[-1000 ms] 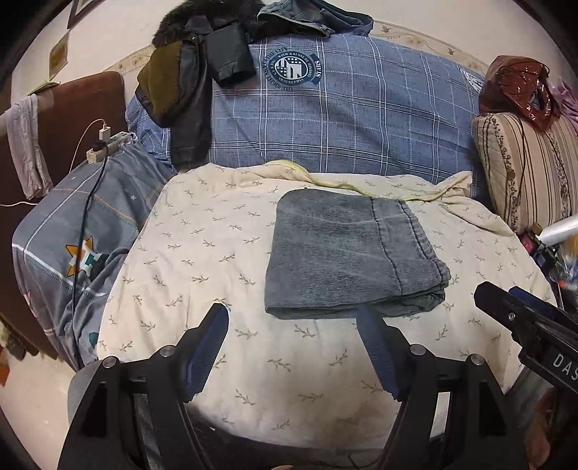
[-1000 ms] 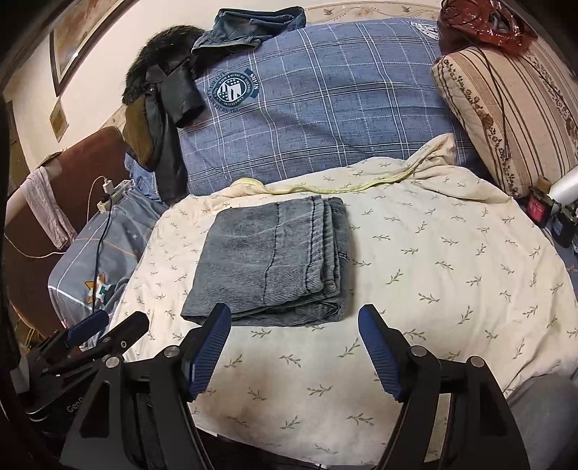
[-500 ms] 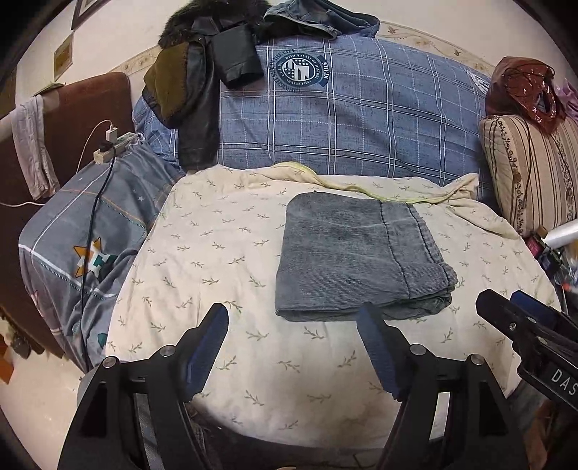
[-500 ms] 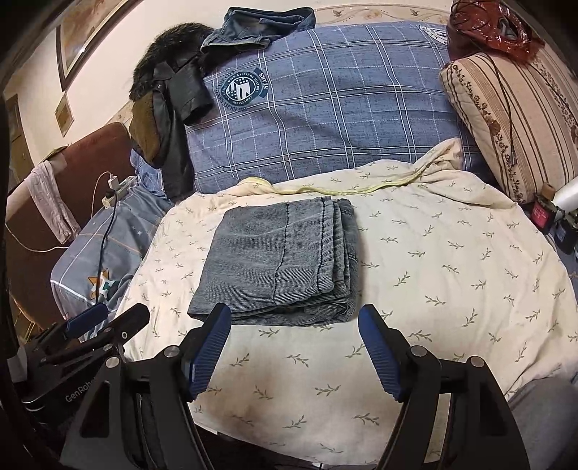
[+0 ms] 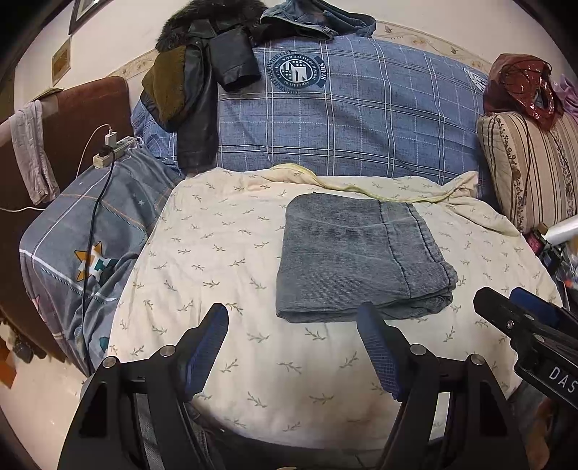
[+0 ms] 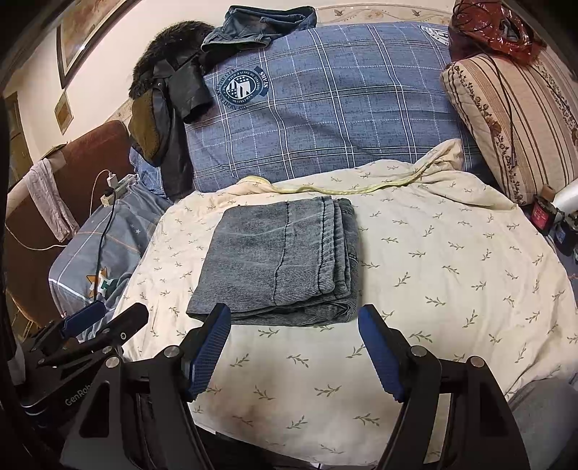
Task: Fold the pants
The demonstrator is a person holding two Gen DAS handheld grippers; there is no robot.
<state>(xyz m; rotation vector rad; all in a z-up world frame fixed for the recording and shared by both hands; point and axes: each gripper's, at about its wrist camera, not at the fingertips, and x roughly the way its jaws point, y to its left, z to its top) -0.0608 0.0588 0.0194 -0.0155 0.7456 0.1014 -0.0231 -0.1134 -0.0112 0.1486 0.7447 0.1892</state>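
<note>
Grey denim pants [image 5: 354, 260] [image 6: 285, 260] lie folded into a thick rectangle on a cream leaf-print quilt [image 5: 216, 260] [image 6: 451, 274]. Its stacked edges face right. My left gripper [image 5: 292, 318] hovers open over the quilt just short of the pants' near edge, nothing between its blue pads. My right gripper [image 6: 294, 318] is likewise open and empty, with its tips at the bundle's near edge. Each gripper shows in the other's view: the right one [image 5: 520, 314] at the right edge, the left one [image 6: 104, 318] at the lower left.
A blue plaid duvet [image 5: 361, 119] rises behind the quilt, with a dark fur-collared jacket [image 5: 195, 94] and blue jeans [image 6: 256, 25] on it. A striped cushion [image 6: 513, 123] stands at the right. A power strip with cables [image 5: 112, 148] lies on the left; small bottles [image 6: 545, 213] at the right.
The pants sit slightly more to the right in both views than a second ago. Both grippers stay open, and the bundle itself has not changed shape.
</note>
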